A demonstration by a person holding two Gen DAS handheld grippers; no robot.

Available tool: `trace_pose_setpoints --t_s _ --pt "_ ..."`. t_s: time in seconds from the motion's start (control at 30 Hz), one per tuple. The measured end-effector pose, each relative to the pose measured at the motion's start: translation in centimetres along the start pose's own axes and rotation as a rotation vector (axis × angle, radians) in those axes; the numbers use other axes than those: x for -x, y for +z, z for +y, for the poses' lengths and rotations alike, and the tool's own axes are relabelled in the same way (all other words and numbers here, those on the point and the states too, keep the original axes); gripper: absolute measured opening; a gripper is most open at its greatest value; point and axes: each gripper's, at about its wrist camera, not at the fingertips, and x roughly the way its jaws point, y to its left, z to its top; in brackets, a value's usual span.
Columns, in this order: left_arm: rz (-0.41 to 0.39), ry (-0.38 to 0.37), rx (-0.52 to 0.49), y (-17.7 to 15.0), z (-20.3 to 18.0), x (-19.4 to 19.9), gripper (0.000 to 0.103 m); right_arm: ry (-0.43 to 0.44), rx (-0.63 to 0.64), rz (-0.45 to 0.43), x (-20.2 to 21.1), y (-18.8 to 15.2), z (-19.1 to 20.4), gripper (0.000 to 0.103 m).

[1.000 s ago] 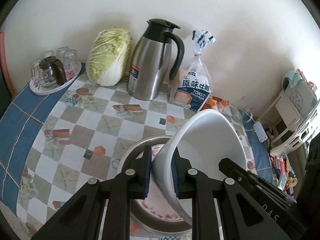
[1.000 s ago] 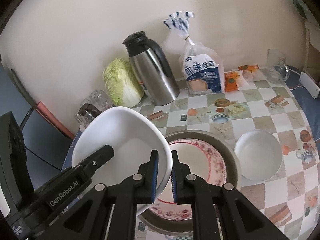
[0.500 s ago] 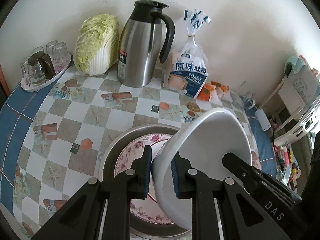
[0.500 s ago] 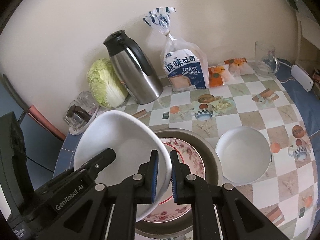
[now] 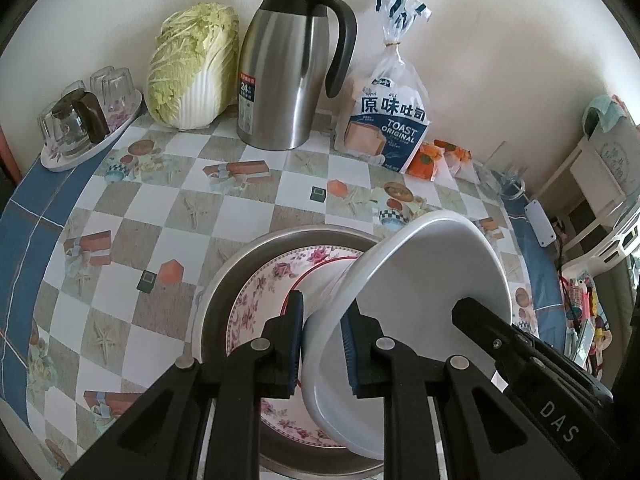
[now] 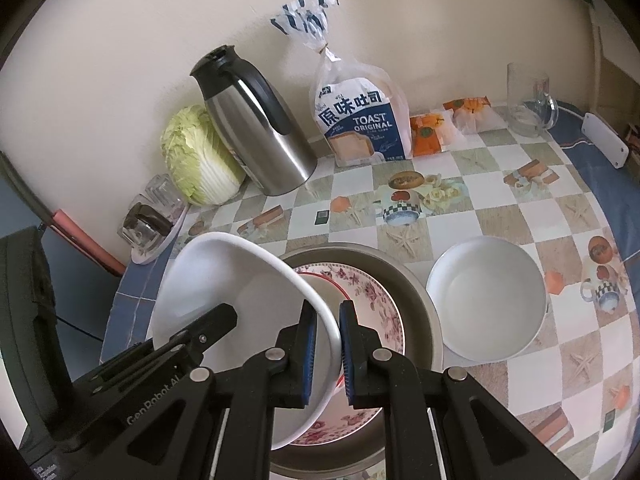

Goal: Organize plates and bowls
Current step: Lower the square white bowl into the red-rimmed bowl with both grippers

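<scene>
Together, two hand-held grippers carry a white bowl (image 5: 432, 280) tilted above a stack of dishes on a kitchen table (image 5: 120, 264) covered in a checked, picture-printed cloth. The left gripper (image 5: 322, 344) pinches one side of the bowl's rim between its blue pads, while the right gripper (image 6: 328, 346) clamps the opposite side; each pair of jaws stands nearly together, with only the bowl's wall between them. In the right wrist view the bowl's hollow faces the camera and the left gripper's black finger reaches across its inside.

Directly beneath the bowl sits a flower-patterned plate (image 6: 372, 300) with a red ring, nested inside a wide metal pan (image 6: 412, 284). The bowl's lower edge hangs close over the plate; whether it touches cannot be told. A second white bowl (image 6: 486, 300) rests upright on the cloth just beside the pan, on the side away from the left gripper.

Along the cream wall at the back of the table stand a Chinese cabbage (image 5: 192, 68), a steel thermal jug (image 5: 288, 68) with a black lid and handle, and a bag of sliced toast bread (image 5: 386, 120). Small orange-printed packets (image 5: 430, 160) lie next to the bread, and a clear glass mug (image 6: 528, 100) stands further along. A tray of upturned glasses (image 5: 80, 120) occupies the table's far left edge.
</scene>
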Motion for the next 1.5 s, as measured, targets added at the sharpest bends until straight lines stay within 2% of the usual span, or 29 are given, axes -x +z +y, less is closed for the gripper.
trace_pose_setpoints --t_s 0.67,1.27,1.5 --pt "0.043 0.033 -0.002 -0.2 0.2 -1.9 0.019 -0.003 -0.016 0.033 -2.0 -0.2 -0.5 0.014" --pt "0.051 0.055 -0.026 -0.3 -0.4 -2.5 0.019 -0.028 -0.010 0.038 -2.4 -0.1 -0.6 0.014" --pt "0.046 0.098 -0.067 -0.4 -1.0 -2.4 0.019 -0.037 0.002 0.041 -2.4 -0.1 -0.5 0.014"
